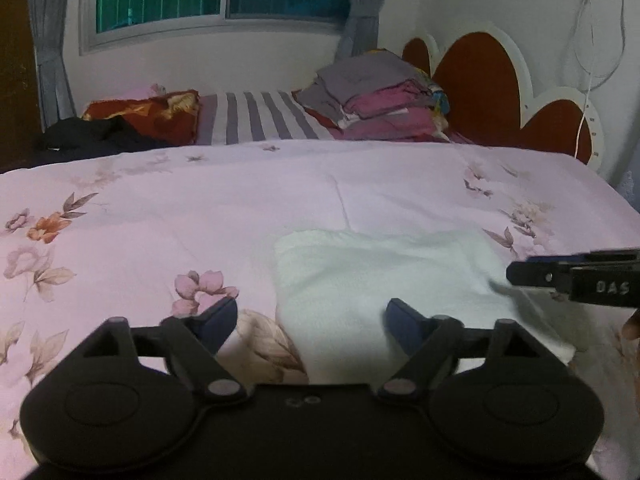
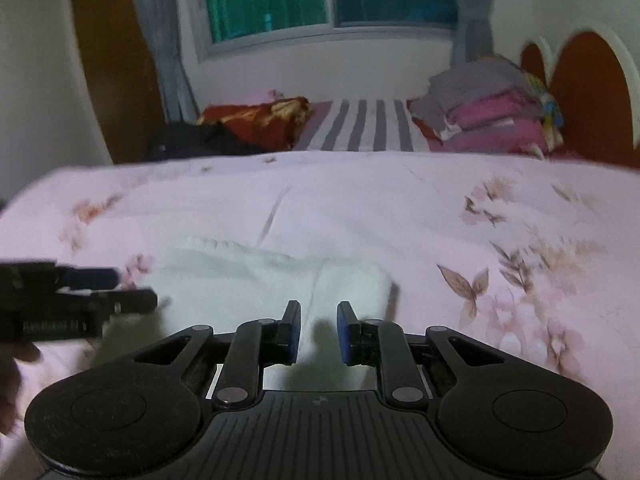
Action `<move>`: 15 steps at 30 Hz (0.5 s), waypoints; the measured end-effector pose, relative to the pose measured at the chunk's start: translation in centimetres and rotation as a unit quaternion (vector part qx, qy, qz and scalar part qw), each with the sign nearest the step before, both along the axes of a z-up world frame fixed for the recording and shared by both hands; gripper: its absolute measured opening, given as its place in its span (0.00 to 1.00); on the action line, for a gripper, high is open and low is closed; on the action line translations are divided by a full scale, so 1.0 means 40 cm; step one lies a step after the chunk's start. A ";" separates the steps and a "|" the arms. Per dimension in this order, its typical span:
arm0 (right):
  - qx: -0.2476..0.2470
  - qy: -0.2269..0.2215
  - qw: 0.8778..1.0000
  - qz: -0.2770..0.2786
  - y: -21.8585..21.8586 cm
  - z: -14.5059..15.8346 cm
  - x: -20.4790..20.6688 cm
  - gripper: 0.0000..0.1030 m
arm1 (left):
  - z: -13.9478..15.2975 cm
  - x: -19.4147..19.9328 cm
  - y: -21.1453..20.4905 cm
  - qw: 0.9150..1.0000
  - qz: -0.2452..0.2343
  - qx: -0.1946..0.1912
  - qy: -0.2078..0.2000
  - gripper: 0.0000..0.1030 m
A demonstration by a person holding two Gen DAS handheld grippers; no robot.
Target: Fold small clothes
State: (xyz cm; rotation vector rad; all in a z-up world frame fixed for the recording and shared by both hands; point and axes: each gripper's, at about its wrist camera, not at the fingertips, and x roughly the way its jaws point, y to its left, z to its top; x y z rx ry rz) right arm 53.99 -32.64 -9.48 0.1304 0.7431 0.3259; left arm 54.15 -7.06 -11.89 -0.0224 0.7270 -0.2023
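The white garment (image 1: pixel 384 280) lies flat on the pink floral bedspread (image 1: pixel 120 208), near its front edge, already doubled into a roughly rectangular shape. What kind of garment it is cannot be told; the weave looks soft and thick.

The left gripper (image 1: pixel 310 320) hovers over the garment's left edge with its jaws spread wide, holding nothing. The right gripper (image 2: pixel 319 330) sits over the garment's near right portion, jaws partly apart with a clear gap between the blue pads (image 2: pixel 295 330), also holding nothing. Each gripper appears at the border of the other's view, approaching from opposite sides.

The step in hand is judged to be taking hold for a further fold, or releasing after one; the frames do not decide which. To do a grasp well:

1. Lower each tool until one finger slides under all layers at the edge.
2. Close both at matching points, so the edge lifts level.
3. Carry the edge across without dragging the bedspread.

Beyond the bedspread, a stack of folded clothes (image 1: pixel 380 96) rests by the headboard (image 1: pixel 480 92).
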 end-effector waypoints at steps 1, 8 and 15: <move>0.017 0.011 1.000 -0.007 -0.016 0.002 -0.001 0.46 | 0.001 -0.006 0.002 1.000 -0.001 -0.002 0.002 0.79; 0.093 0.039 0.995 -0.025 -0.102 0.015 -0.039 0.55 | 0.005 -0.040 -0.002 1.000 0.008 0.006 0.007 0.87; 0.084 0.047 0.995 -0.001 -0.090 0.003 -0.085 0.54 | -0.044 -0.061 -0.013 0.999 0.009 0.007 0.050 0.82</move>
